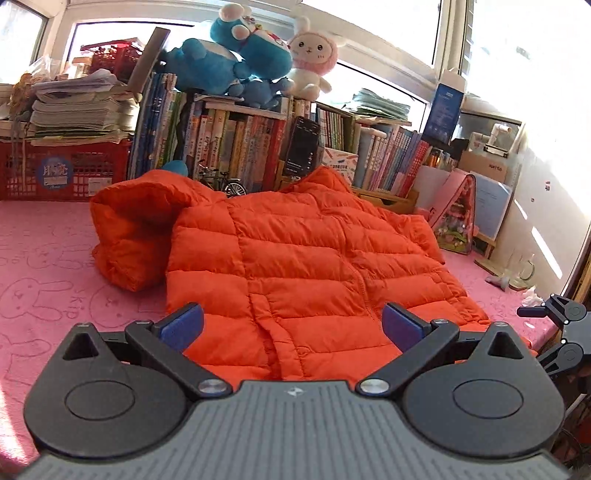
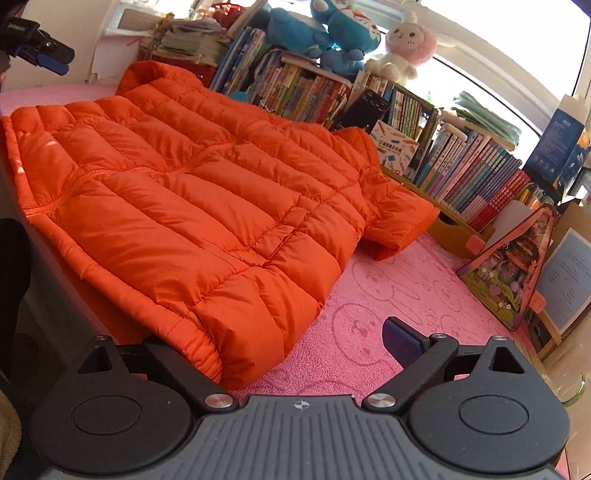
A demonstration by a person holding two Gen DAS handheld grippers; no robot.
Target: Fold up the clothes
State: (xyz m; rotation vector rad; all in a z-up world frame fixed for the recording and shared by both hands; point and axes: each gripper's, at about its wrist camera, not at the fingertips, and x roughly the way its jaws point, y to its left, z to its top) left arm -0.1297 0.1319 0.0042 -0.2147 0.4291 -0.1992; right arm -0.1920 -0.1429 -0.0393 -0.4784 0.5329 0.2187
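A: Two open grippers and nothing held, so you are between folds. In your left view the left gripper (image 1: 291, 325) stands wide, hovering over the bottom hem of the orange jacket (image 1: 295, 258), pads clear of the fabric. The jacket lies front up on the pink cloth (image 1: 48, 266), hood (image 1: 133, 229) flopped to the left.

B: What does your next move need?

A: Probably a grip on a sleeve or a side edge, to bring it across the middle. Lower before you close.

B: And your right view?

A: The right gripper (image 2: 280, 347) is spread wide too. The jacket's near corner lies over the left finger, and I can't tell if they touch; the right pad (image 2: 400, 345) hangs above bare pink cloth. One sleeve (image 2: 399, 221) sticks out towards the books (image 2: 480, 177), easy for you to reach.

B: The room?

A: Crowded: books along the back, soft toys (image 2: 332, 33) on top, bright windows behind.
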